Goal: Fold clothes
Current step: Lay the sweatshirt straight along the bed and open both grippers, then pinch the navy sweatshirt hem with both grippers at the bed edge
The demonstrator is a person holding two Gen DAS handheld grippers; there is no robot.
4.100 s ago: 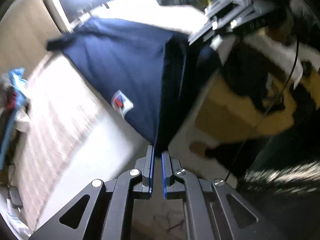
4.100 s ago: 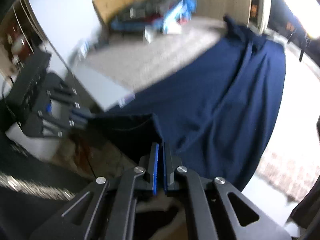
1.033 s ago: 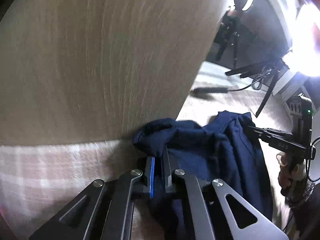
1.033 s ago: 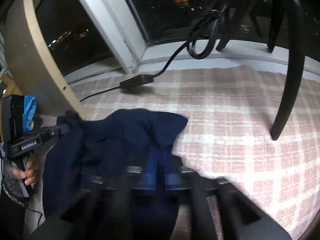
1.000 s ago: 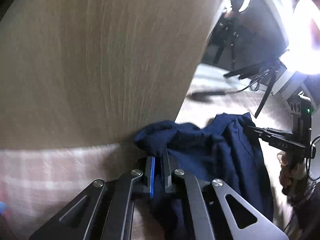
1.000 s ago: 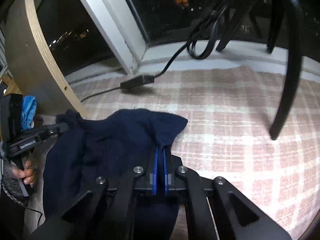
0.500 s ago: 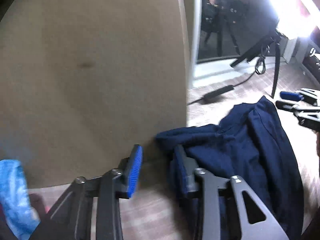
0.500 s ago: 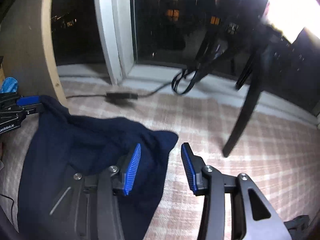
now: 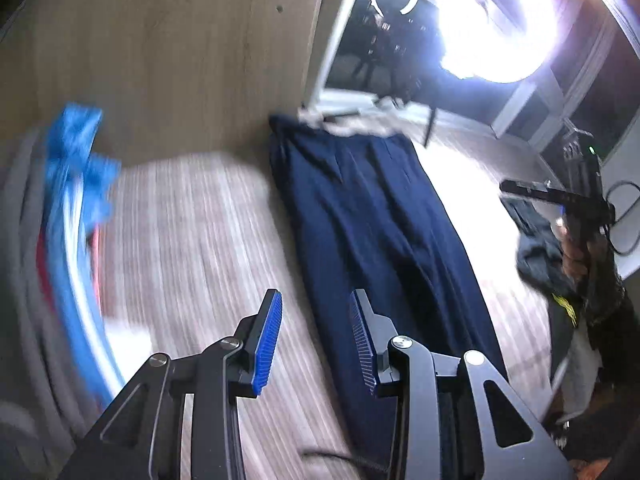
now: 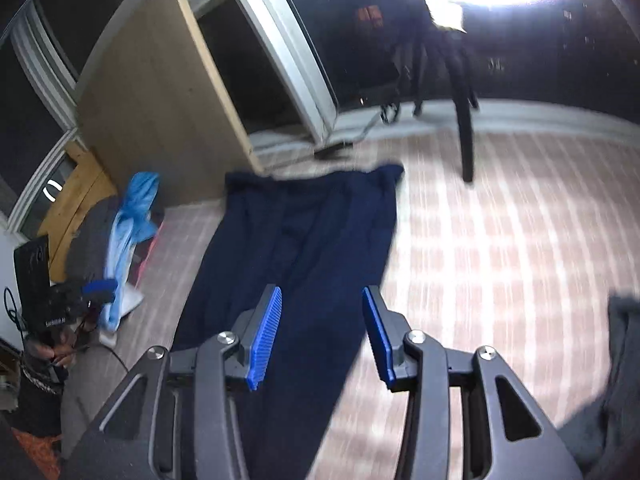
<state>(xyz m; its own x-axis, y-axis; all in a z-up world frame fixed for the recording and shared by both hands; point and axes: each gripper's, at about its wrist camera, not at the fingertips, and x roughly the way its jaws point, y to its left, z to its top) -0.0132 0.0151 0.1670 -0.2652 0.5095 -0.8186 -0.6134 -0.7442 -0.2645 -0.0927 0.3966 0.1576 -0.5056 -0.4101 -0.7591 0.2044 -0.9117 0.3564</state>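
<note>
- The left gripper (image 9: 316,336) has its jaws apart, with nothing between the blue pads (image 9: 267,340). It hangs above the floor.
- The right gripper (image 10: 322,334) has its jaws apart too, and it holds nothing.
- The dark blue cloth (image 9: 376,220) lies flat on the checked rug (image 9: 192,240). It is a long strip that runs away from both grippers.
- From the left gripper, the cloth lies under the right pad and stretches ahead. From the right gripper, the cloth (image 10: 304,248) lies under the left pad and between the jaws, down below.
- The far end of the cloth is near a wooden board (image 10: 160,92) and a dark window (image 10: 348,40).
- A light blue cloth (image 10: 132,220) lies left of the dark one, apart from it.
- A black stand leg (image 10: 464,136) is on the rug, ahead and to the right of the right gripper.
</note>
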